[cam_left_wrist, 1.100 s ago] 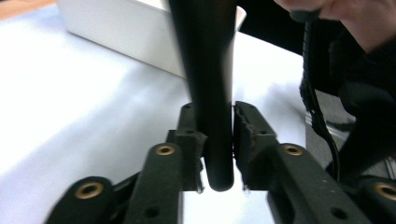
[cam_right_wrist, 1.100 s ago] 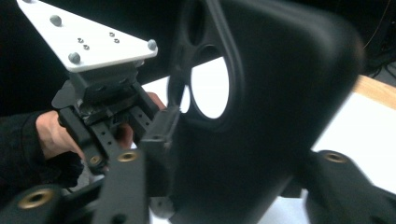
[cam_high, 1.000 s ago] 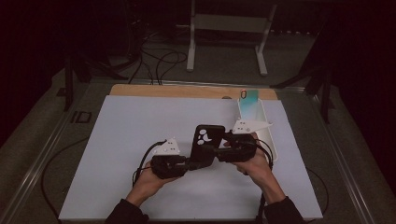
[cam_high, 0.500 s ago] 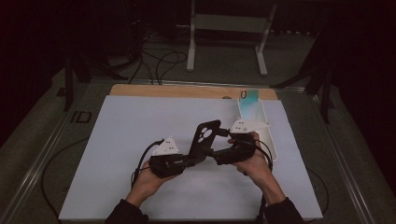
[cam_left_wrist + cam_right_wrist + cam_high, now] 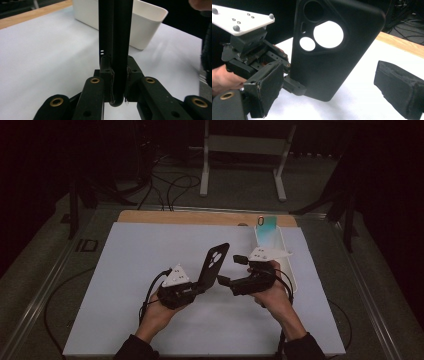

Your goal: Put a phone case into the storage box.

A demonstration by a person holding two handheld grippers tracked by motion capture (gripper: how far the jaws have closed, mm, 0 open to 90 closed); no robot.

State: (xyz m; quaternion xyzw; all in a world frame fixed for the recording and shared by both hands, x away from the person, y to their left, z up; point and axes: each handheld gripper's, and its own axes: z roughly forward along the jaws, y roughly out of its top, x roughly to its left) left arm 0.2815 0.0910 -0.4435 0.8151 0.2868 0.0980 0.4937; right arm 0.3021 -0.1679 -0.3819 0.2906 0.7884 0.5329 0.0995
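A black phone case (image 5: 215, 262) with round camera cut-outs stands upright above the white mat, its lower end clamped in my left gripper (image 5: 202, 282). In the left gripper view the case (image 5: 120, 37) is edge-on between the shut jaws of my left gripper (image 5: 118, 82). My right gripper (image 5: 227, 270) sits just right of the case with its jaws spread. In the right gripper view the case (image 5: 329, 62) stands beyond my right gripper (image 5: 330, 75), whose two foam pads (image 5: 399, 85) do not touch it. The left gripper (image 5: 249, 55) holds the case's bottom edge there.
A long white bin (image 5: 295, 270) lies at the right of the mat, with a teal phone (image 5: 267, 227) propped at its far end. The bin (image 5: 147, 30) is close behind the case. A wooden board (image 5: 200, 217) edges the mat's far side.
The case has swung from a low tilt to nearly upright in my left gripper. My right gripper has eased off slightly to the right of it.
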